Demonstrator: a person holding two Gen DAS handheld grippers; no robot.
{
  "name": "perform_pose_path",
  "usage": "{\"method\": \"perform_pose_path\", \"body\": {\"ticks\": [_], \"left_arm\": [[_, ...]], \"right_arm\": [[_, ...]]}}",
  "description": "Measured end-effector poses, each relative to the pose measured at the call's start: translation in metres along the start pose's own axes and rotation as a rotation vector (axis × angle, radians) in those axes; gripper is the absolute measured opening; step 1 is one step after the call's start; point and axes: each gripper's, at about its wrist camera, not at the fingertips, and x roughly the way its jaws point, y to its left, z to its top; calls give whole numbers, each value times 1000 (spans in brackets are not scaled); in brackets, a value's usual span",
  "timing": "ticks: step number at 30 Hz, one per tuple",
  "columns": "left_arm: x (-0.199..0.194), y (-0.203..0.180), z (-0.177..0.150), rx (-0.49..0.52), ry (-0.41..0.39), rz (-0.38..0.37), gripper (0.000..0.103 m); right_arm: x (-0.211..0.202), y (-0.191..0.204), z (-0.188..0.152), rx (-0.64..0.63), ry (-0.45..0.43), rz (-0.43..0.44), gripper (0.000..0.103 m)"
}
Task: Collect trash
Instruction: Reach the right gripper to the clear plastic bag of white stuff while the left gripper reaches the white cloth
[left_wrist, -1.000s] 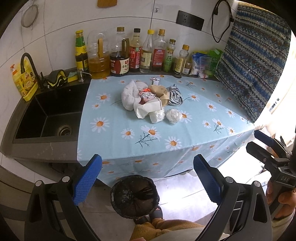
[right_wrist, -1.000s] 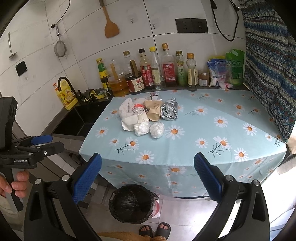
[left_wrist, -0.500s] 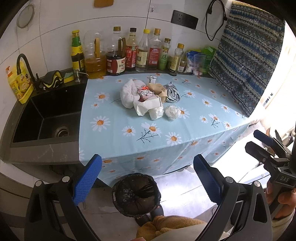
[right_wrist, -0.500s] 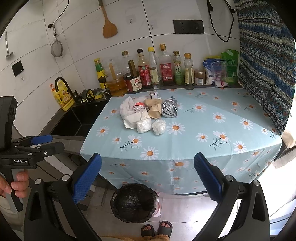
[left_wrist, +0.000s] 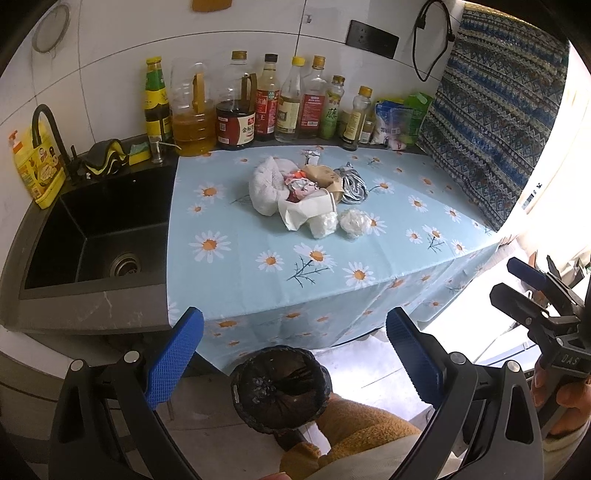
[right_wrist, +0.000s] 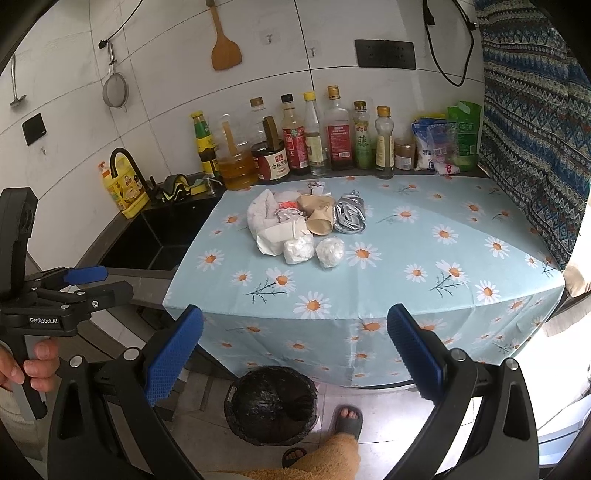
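A pile of trash (left_wrist: 306, 192) lies mid-counter on the daisy tablecloth (left_wrist: 258, 266): white crumpled paper, a brown paper cup, a silver foil bag, two clear plastic wads. It also shows in the right wrist view (right_wrist: 306, 225). A black-lined bin (left_wrist: 280, 391) stands on the floor below the counter's front edge; it also shows in the right wrist view (right_wrist: 271, 406). My left gripper (left_wrist: 295, 354) is open and empty, held above the bin, short of the counter. My right gripper (right_wrist: 295, 350) is open and empty, likewise short of the counter.
A black sink (left_wrist: 96, 236) with a faucet sits left of the cloth. Several bottles (left_wrist: 258, 107) and packets line the back wall. A patterned curtain (left_wrist: 495, 122) hangs at right. The person's sandalled feet (right_wrist: 345, 421) stand by the bin.
Both grippers have drawn back and risen slightly, so the counter and trash look a little farther. Both stay open and empty.
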Motion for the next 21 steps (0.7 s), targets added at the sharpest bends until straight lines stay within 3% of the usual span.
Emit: {"method": "perform_pose_path", "body": {"ticks": [16, 21], "left_arm": [[55, 24, 46, -68, 33, 3, 96], [97, 28, 72, -98, 105, 10, 96]], "right_arm": [[81, -26, 40, -18, 66, 52, 99], [123, -45, 53, -19, 122, 79, 99]]}}
